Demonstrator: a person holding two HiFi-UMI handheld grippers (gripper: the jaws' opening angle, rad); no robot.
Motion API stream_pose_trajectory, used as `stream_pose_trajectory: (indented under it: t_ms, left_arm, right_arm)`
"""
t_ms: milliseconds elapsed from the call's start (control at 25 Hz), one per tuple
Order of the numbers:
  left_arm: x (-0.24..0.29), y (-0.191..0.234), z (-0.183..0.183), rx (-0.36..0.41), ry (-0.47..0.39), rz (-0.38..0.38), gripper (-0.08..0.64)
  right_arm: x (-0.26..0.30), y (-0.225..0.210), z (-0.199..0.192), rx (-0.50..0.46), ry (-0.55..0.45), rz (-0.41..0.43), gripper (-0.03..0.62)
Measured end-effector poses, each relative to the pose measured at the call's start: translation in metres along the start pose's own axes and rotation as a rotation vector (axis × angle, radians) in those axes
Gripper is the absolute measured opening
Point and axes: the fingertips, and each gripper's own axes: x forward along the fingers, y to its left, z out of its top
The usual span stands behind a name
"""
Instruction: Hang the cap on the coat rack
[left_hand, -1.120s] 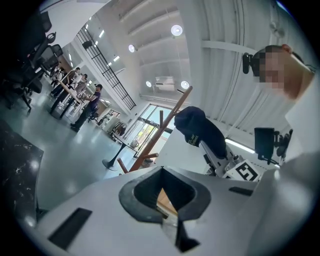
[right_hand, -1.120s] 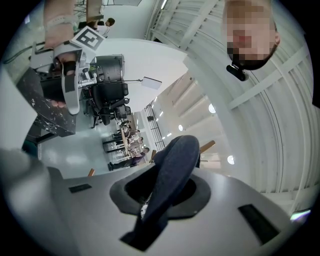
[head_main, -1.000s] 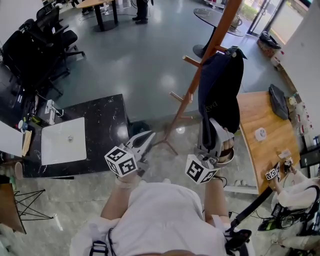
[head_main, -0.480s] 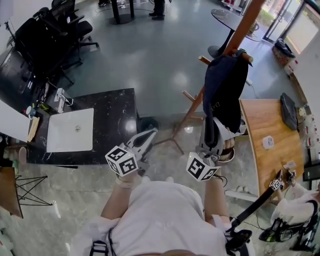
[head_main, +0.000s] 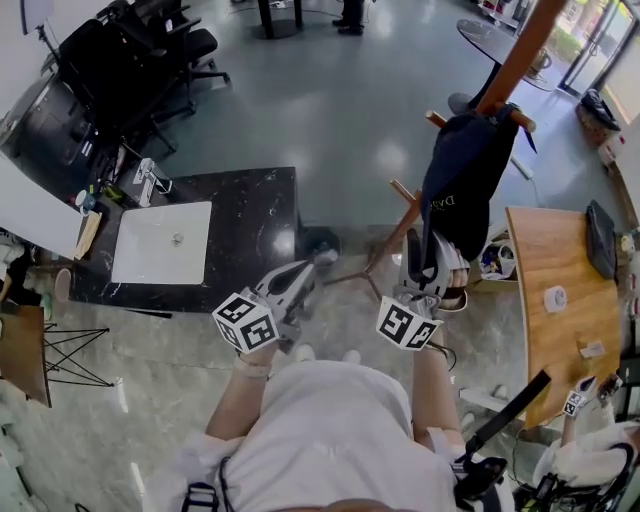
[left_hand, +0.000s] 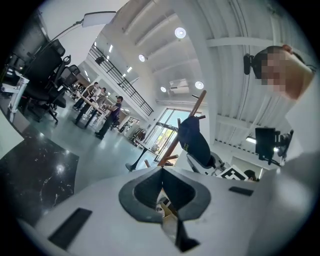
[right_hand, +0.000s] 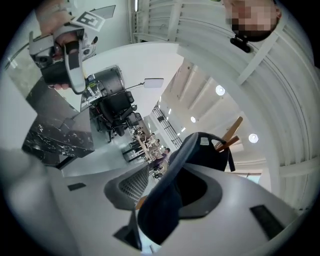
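Observation:
A dark navy cap (head_main: 465, 180) hangs from an upper peg (head_main: 435, 118) of the wooden coat rack (head_main: 520, 60). My right gripper (head_main: 430, 245) reaches up to the cap's lower edge. In the right gripper view its jaws are opening: the brim (right_hand: 160, 210) lies between them, resting against one pad, while the ribbed pad (right_hand: 131, 186) stands off it. The cap's crown (right_hand: 200, 150) sits over the peg tips (right_hand: 232, 131). My left gripper (head_main: 310, 270) is held low to the left of the rack, shut and empty (left_hand: 161, 172). From there the cap (left_hand: 195, 140) shows on the rack (left_hand: 192, 107).
A black stone counter (head_main: 250, 230) with a white sink (head_main: 160, 240) stands to the left. A wooden table (head_main: 560, 290) is on the right, with a small basket (head_main: 495, 258) by the rack's foot. Office chairs (head_main: 130, 60) stand at the back left. Another person (head_main: 590, 460) sits at the lower right.
The head view has swung, so the rack and counter sit further right and up in the picture. Both grippers keep their places. The cap stays hanging on the peg.

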Motion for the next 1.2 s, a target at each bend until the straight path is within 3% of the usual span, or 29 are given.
stream_pose_trajectory:
  t_ms: [360, 640, 920, 1200]
  left_arm:
    - [-0.021, 0.010, -0.001, 0.007, -0.003, 0.080, 0.008]
    - [-0.034, 0.014, -0.002, 0.004, -0.013, 0.126, 0.008]
    - [-0.047, 0.019, -0.005, 0.005, -0.012, 0.165, 0.008]
    - [-0.050, 0.022, -0.008, 0.003, -0.005, 0.179, 0.008]
  right_arm:
    - [0.014, 0.026, -0.003, 0.070, -0.010, 0.020, 0.287]
    - [0.016, 0.035, 0.002, 0.091, -0.024, 0.010, 0.334]
    - [0.018, 0.045, -0.001, 0.202, -0.032, 0.017, 0.380]
    - [0.017, 0.049, -0.006, 0.261, -0.037, 0.003, 0.385]
